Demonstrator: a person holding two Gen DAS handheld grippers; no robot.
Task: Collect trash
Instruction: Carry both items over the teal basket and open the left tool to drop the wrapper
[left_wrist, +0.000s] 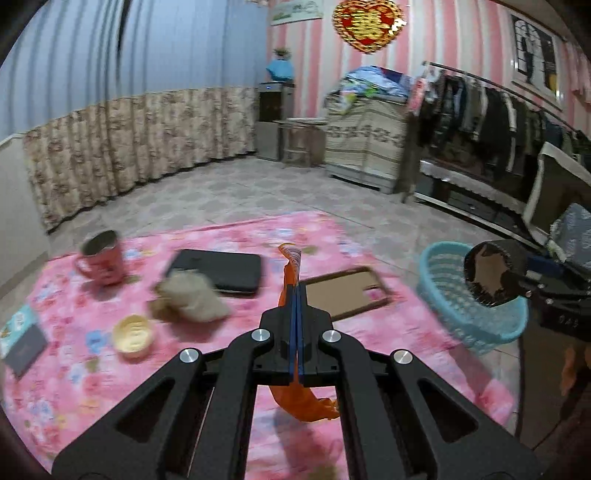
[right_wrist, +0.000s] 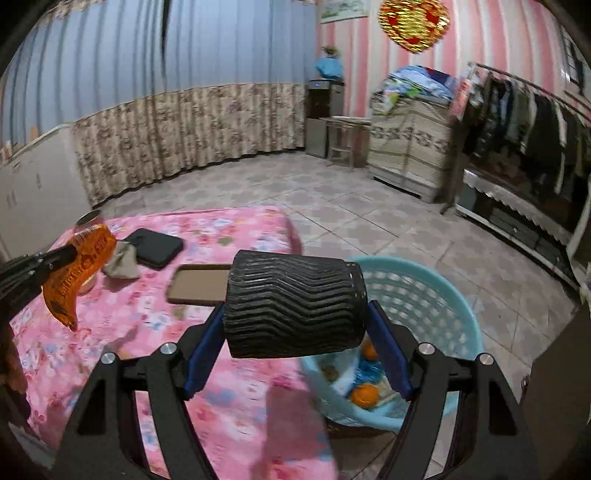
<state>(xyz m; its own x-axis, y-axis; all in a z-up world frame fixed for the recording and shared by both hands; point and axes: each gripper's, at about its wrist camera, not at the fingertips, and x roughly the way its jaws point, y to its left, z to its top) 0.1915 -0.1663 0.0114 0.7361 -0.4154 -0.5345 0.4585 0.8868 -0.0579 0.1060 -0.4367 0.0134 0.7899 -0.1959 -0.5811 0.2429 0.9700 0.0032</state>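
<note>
My left gripper (left_wrist: 296, 291) is shut on an orange plastic wrapper (left_wrist: 290, 266) and holds it above the pink flowered table (left_wrist: 221, 369); the wrapper also shows in the right wrist view (right_wrist: 75, 273). My right gripper (right_wrist: 295, 314) is shut on a black ribbed paper cup (right_wrist: 293, 304), held on its side over the edge of the light blue basket (right_wrist: 424, 295). The cup (left_wrist: 491, 275) and basket (left_wrist: 465, 299) show at the right of the left wrist view. Orange peels and blue scraps (right_wrist: 364, 387) lie in the basket.
On the table stand a red mug (left_wrist: 101, 258), a black case (left_wrist: 221, 269), a crumpled beige wad (left_wrist: 192, 299), a small yellow lid (left_wrist: 133, 334), a brown-framed board (left_wrist: 347, 291) and a booklet (left_wrist: 22, 339). The basket stands on the tiled floor beside the table.
</note>
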